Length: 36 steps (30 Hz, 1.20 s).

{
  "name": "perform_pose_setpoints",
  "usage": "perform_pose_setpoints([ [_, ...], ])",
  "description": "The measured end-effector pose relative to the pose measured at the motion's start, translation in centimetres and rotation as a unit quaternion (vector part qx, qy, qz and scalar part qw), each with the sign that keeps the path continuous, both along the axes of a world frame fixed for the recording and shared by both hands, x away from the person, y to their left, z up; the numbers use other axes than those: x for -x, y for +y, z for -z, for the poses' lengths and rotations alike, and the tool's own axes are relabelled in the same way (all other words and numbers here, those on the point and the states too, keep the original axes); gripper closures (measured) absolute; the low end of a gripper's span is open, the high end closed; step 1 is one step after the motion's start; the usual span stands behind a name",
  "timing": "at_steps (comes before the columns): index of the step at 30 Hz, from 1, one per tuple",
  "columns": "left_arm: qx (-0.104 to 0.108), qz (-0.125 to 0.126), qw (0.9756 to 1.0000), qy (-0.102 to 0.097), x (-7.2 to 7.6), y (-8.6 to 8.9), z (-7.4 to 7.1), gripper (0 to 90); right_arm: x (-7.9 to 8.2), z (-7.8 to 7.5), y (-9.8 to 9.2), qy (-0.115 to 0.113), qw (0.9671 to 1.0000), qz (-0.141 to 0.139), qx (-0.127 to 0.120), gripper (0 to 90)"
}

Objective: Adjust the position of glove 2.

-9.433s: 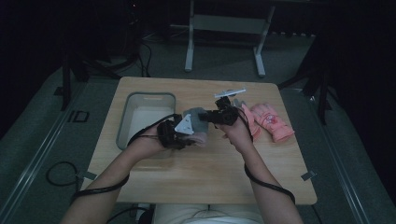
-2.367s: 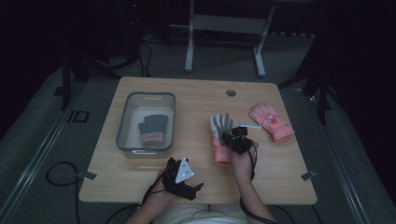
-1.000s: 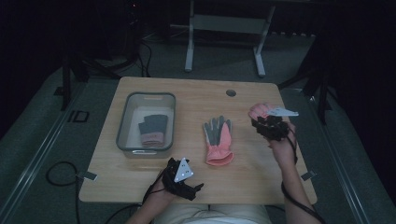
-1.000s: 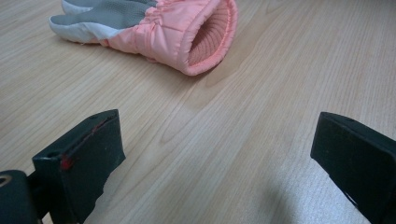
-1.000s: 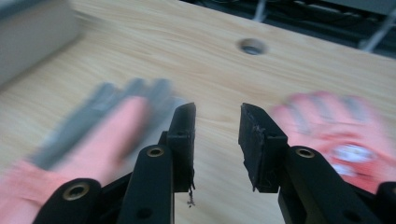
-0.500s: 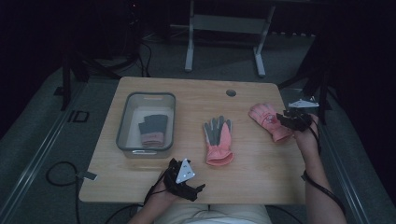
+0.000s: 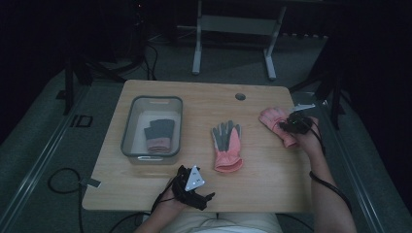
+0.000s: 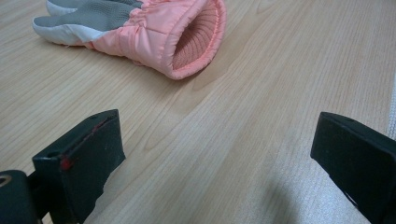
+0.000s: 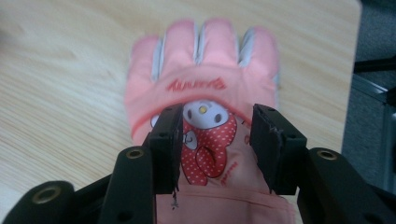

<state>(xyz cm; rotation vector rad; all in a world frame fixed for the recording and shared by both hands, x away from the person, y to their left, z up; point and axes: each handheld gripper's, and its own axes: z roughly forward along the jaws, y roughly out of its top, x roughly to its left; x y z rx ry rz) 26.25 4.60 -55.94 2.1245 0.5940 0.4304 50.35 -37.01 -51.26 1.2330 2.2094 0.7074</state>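
Hovering over the pink glove (image 7: 276,124) at the bench's (image 7: 194,97) right edge, the right tool (image 7: 291,125) is lining up for a pick. Its jaws are standing partly apart and have just been opening; in the right gripper view they are straddling the cartoon print on the back of that glove (image 9: 205,88), with the pads not pressing on the fabric as far as the frames show. From this tool the glove is lying straight ahead at twelve o'clock, fingers pointing away and cuff nearest the jaws, so its long axis is running in line with the tool and the jaws are set to close across its width. In the high view that axis is slanting from about ten o'clock, where the fingers are, to four o'clock at the cuff.

The left tool (image 7: 192,187) is sitting near the bench's front edge with its jaws wide apart and nothing between them. It is looking toward the second glove (image 8: 154,32), which is lying palm up at bench centre, its open cuff turned toward that tool at about eleven o'clock. A third, darker glove (image 7: 159,133) is resting inside the grey bin (image 7: 130,126) at the left.

By my reading, the right hand is far nearer the printed glove, so the grasp belongs to it.
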Motion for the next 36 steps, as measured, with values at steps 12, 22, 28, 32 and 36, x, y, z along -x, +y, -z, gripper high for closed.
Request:
perform_pose_setpoints([
  [12, -0.003, -0.003, 0.9999, -0.013, 0.1, 0.1, -0.2, 1.8, -1.1, 1.2, -0.1, 0.038, 0.9985, 0.024, -0.032, 78.6],
  [22, -0.003, 0.0, 0.9999, -0.012, -0.1, 0.2, -0.1, 1.9, 0.3, -0.9, 0.4, 0.024, 0.9929, 0.088, -0.076, 86.1],
  [28, 0.001, -0.002, 0.9998, -0.018, -0.1, 0.4, -0.3, 1.9, 3.6, -3.5, 2.0, -0.013, 0.9863, 0.125, -0.107, 86.1],
  [32, 0.003, -0.009, 0.9998, -0.016, -0.3, 0.8, -0.3, 1.9, 5.9, -5.6, 2.8, -0.033, 0.9779, 0.16, -0.131, 86.1],
  [36, 0.006, -0.011, 0.9998, -0.016, -0.4, 1.1, -0.4, 1.9, 7.9, -6.9, 3.7, -0.039, 0.9735, 0.174, -0.143, 86.2],
])
